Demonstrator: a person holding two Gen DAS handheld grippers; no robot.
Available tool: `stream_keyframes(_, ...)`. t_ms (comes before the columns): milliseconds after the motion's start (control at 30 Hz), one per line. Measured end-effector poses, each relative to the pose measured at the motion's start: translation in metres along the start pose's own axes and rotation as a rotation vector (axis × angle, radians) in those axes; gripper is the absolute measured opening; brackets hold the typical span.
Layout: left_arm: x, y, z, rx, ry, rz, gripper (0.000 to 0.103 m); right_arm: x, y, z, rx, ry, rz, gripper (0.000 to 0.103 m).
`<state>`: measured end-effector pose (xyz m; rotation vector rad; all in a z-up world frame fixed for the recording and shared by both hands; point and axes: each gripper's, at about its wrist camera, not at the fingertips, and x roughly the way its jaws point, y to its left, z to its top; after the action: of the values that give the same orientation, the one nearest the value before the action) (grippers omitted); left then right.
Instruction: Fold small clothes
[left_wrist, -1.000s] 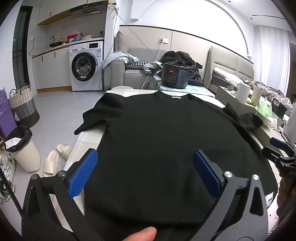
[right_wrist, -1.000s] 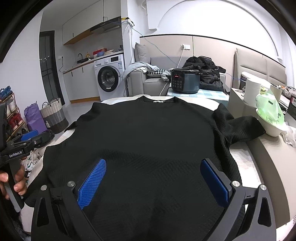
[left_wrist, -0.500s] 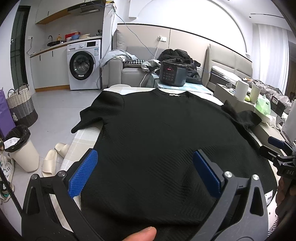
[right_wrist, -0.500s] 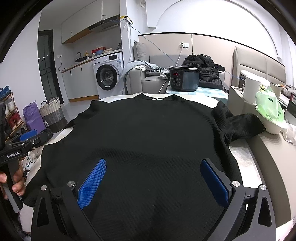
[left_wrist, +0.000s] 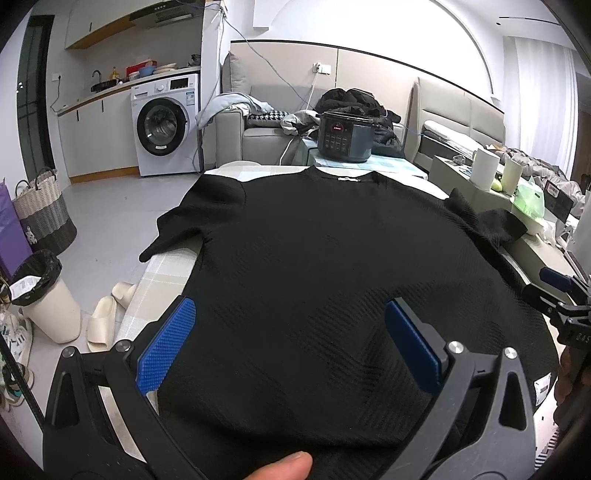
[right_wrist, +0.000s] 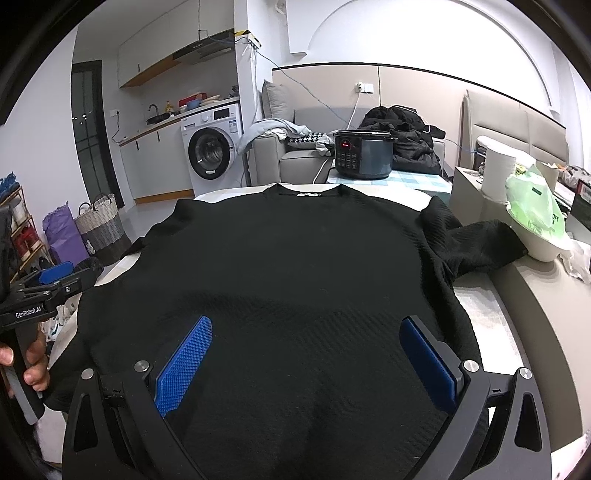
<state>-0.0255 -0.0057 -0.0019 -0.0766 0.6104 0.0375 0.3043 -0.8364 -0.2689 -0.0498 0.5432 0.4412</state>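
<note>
A: Shirt position?
B: Black shirt (left_wrist: 325, 266) is lying flat on the table (left_wrist: 166, 269), collar away.
A: Grippers?
B: Left gripper (left_wrist: 291, 332) and right gripper (right_wrist: 306, 349) are hovering over the hem, fingers spread, gripping nothing.

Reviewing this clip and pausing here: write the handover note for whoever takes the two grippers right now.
Left gripper: open, empty, above the near hem of the black shirt.
Right gripper: open, empty, also above the near part of the shirt.
Shirt: spread flat on the table, collar at the far edge, one sleeve hanging off the left edge, the other bunched near the white bowl.
Done: shirt laid out.
Left: no fold visible yet; sleeves and body all remain to be folded.
</note>
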Motion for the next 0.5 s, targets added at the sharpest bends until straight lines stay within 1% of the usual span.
stream_keyframes(200,0.006,0.001,0.002,-0.002,0.017,0.005,0.102,0.009,-0.008,-0.002,0.032,0.016,-0.011,0.103)
stream_keyframes(500,0.024,0.003,0.01,-0.002,0.042,0.006,0.102,0.013,-0.015,0.003,0.033,0.013,-0.035,0.103)
